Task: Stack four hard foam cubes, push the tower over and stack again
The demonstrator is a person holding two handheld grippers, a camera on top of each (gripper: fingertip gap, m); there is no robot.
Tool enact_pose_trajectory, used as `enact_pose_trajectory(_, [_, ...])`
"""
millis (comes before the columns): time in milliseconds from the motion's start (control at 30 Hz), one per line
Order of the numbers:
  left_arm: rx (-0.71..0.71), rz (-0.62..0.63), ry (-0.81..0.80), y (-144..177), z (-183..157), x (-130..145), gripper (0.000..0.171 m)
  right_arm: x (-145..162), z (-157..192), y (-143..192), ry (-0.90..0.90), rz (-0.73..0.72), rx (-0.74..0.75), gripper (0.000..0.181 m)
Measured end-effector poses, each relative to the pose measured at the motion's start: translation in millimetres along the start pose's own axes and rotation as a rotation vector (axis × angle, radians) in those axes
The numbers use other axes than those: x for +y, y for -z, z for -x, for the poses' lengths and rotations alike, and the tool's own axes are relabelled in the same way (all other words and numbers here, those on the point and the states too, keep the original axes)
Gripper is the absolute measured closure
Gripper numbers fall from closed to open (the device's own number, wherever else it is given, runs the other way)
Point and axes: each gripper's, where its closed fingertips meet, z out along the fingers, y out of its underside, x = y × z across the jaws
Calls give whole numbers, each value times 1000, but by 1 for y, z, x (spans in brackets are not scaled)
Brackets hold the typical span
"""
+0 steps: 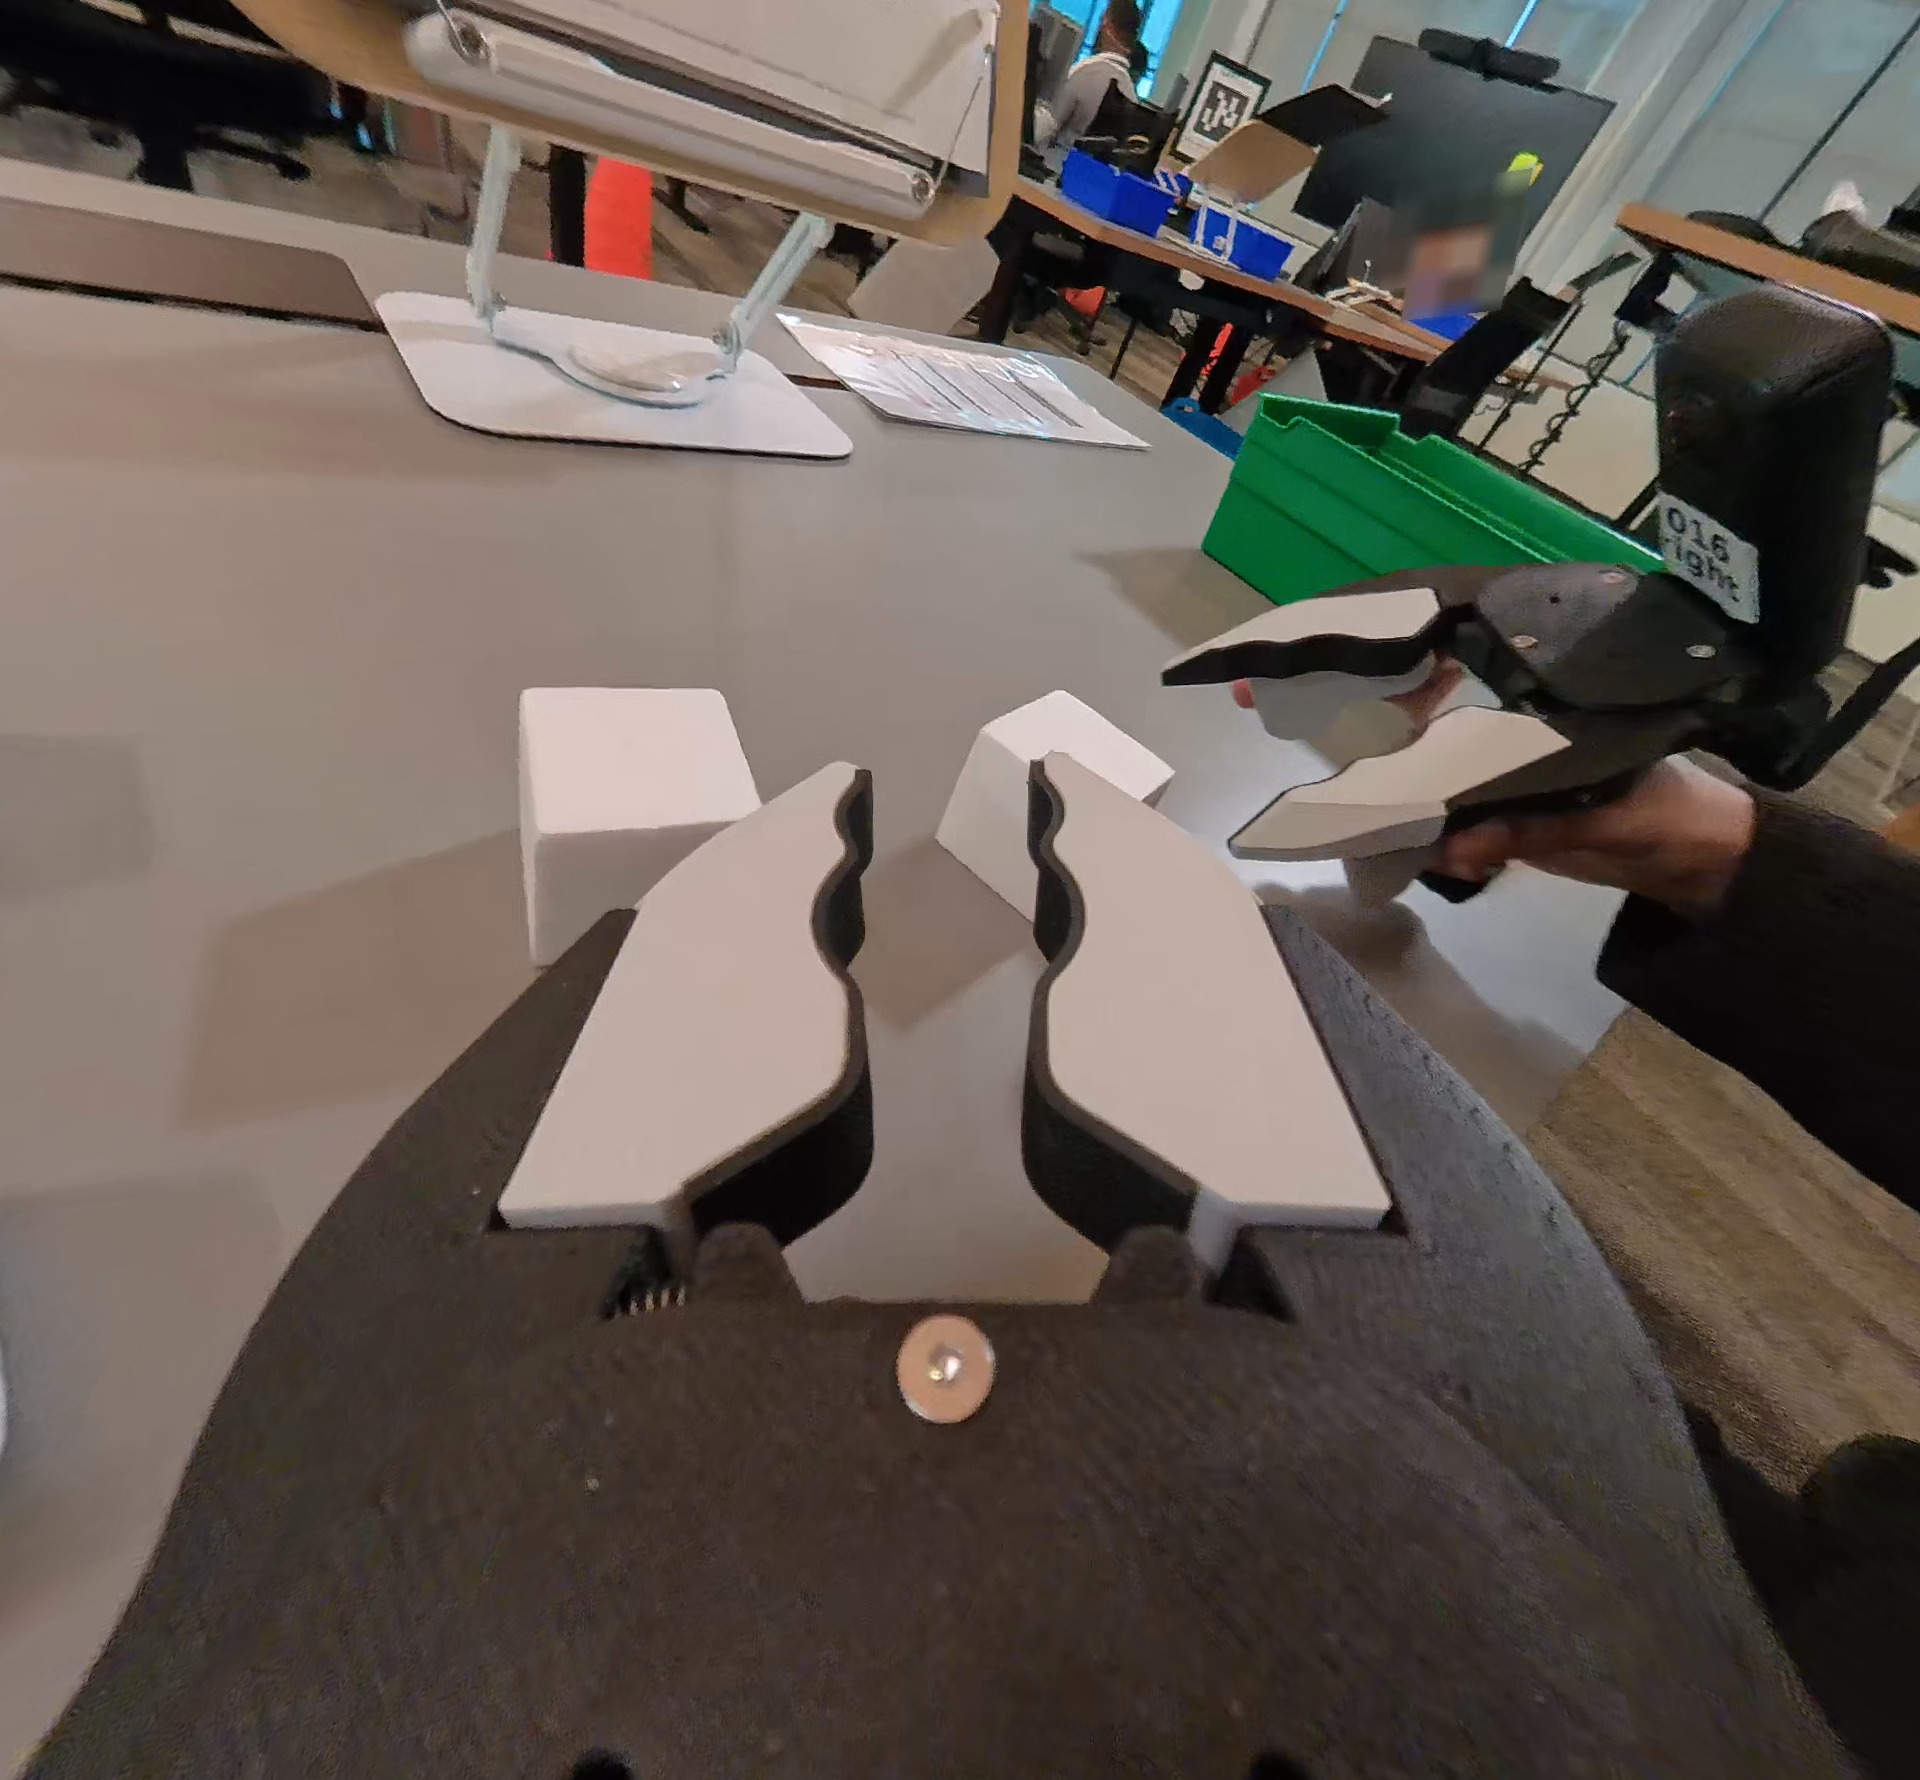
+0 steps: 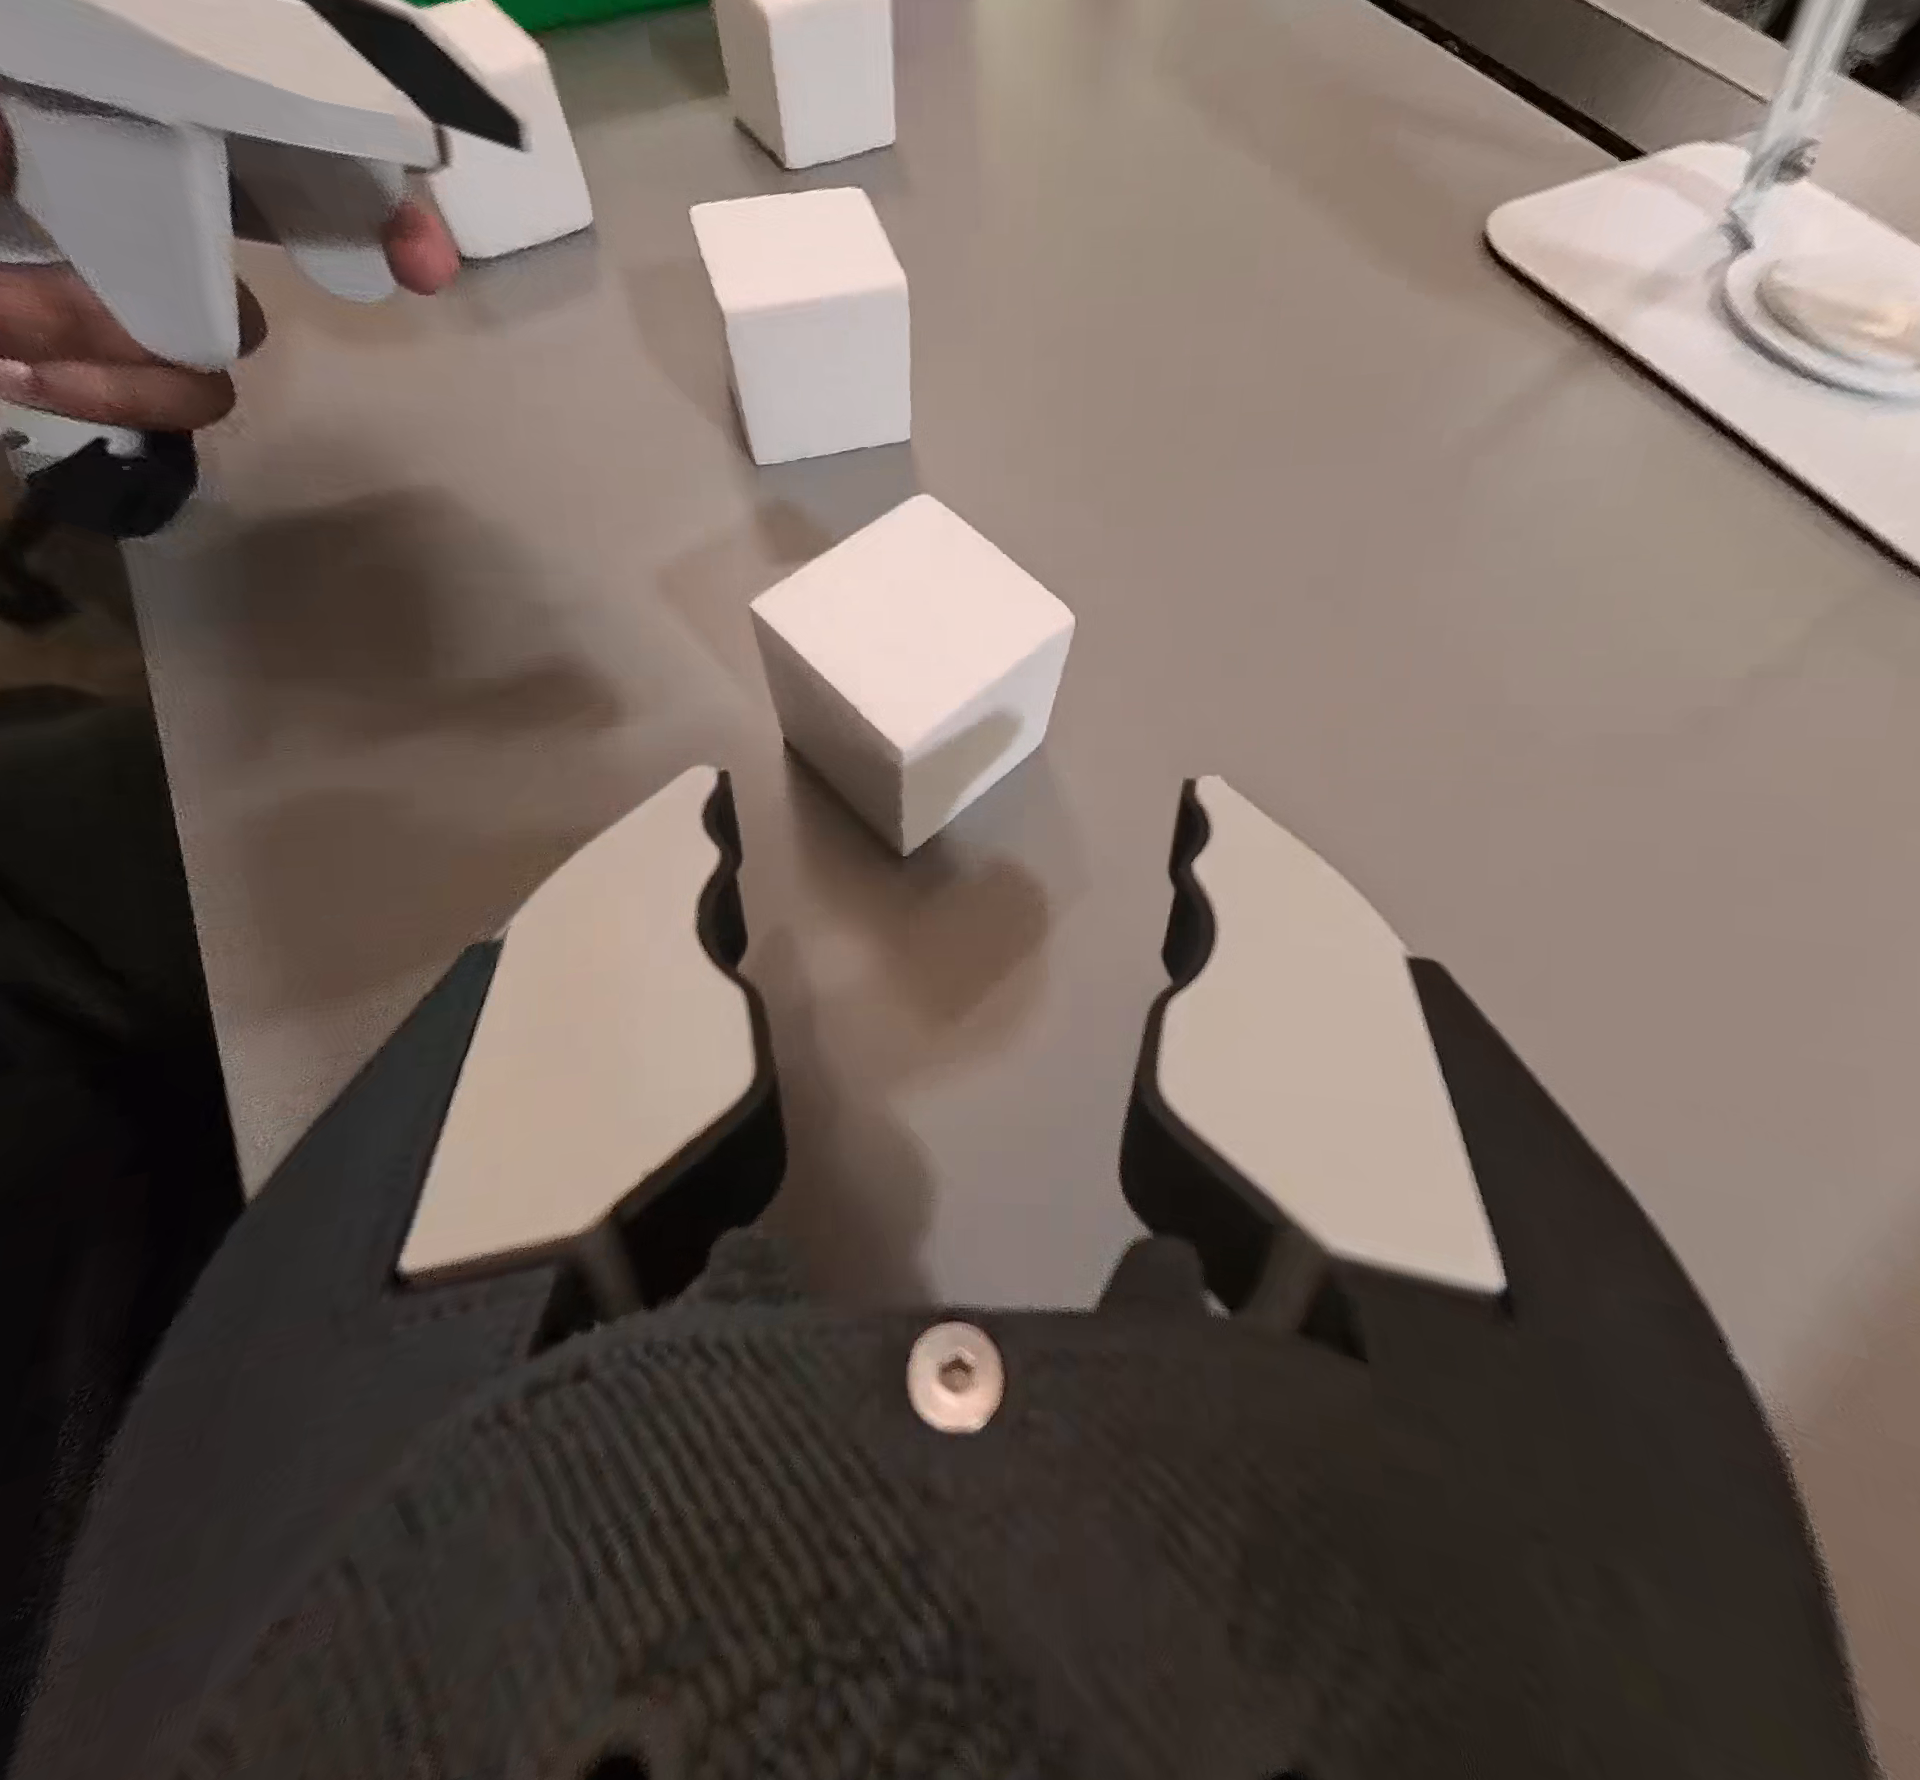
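Several white cubes stand on a grey table. My right gripper is open and empty, with the nearest cube just ahead of its fingertips, turned corner-on. Two more cubes stand in a row behind it. My left gripper is open and empty, low over the table, with one cube just left of its tips and another just behind its right finger. The right gripper shows open at the right, held by a hand. The left gripper shows at the top left, in front of a fourth cube.
A green bin stands at the table's far right corner. A document holder on a white base and a printed sheet lie at the back. The table edge runs along the near right. Office desks and a person stand beyond. The left tips stand about 6 centimeters off the cube. It turns up in the right wrist view as well.
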Motion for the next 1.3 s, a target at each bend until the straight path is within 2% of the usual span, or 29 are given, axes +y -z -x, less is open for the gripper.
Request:
enact_pose_trajectory(133, [23,39,-21,-2,-6,8,142,0,-4,-9,66,12,-54,103])
enact_pose_trajectory(267, [19,63,-52,2,-7,14,143,1,-2,-19,36,6,-151,100])
enact_pose_trajectory(567, [-58,41,-30,27,9,15,145,-16,12,-37,143,16,-207,100])
enact_pose_trajectory(700, [-80,33,-20,35,14,14,145,-16,12,-44,171,38,-210,115])
enact_pose_trajectory(867, [-69,40,-3,35,13,16,145,-20,-3,-45,171,18,-119,116])
enact_pose_trajectory(1000, [-44,53,-9,30,6,19,146,-21,-44,-43,122,18,93,116])
enact_pose_trajectory(1100, [-32,68,-27,27,3,21,145,-18,-52,-43,46,24,101,116])
enact_pose_trajectory(1200, [-35,70,-34,26,4,21,146,-15,-59,-41,61,40,143,116])
enact_pose_trajectory(1300, [-38,67,-25,27,5,20,146,-15,-57,-41,45,32,119,116])
